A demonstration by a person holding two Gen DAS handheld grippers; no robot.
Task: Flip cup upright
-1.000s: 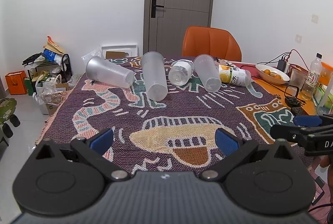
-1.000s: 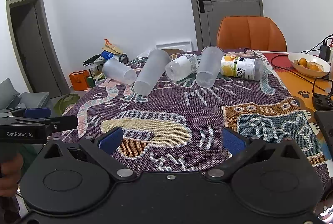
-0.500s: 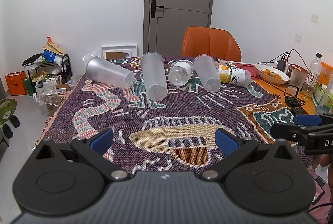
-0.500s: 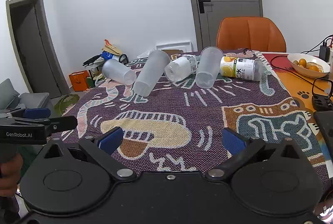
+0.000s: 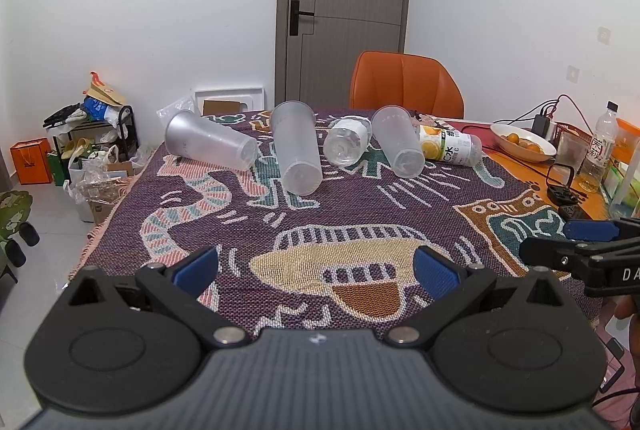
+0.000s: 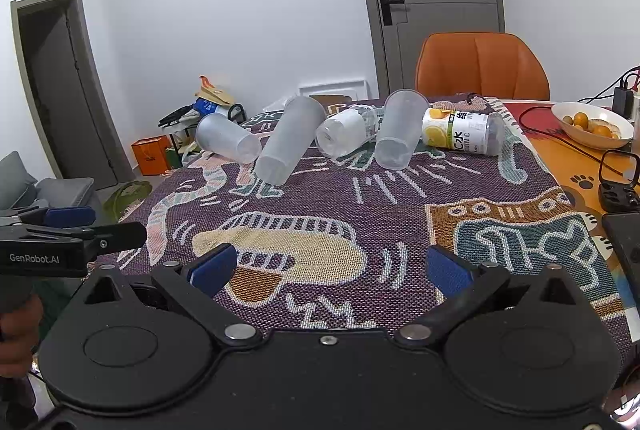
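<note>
You see an orange chair (image 5: 406, 84) behind the worktop (image 5: 520, 166), a bowl of oranges (image 5: 522, 142) near its right edge, and a grey door (image 5: 346, 6) beyond.

Left gripper (image 6: 72, 236) body reads "GenRobot.AI". Lying bottle (image 6: 462, 131), far right, label shows "C" and partial "OK".

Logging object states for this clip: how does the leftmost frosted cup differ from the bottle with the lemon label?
The leftmost frosted cup is plain, translucent and tapered; the lemon-label bottle carries a printed yellow and white wrap. The cup lies at the row's left end, the bottle at its right end. Both lie on their sides on the patterned cloth, untouched.
</note>
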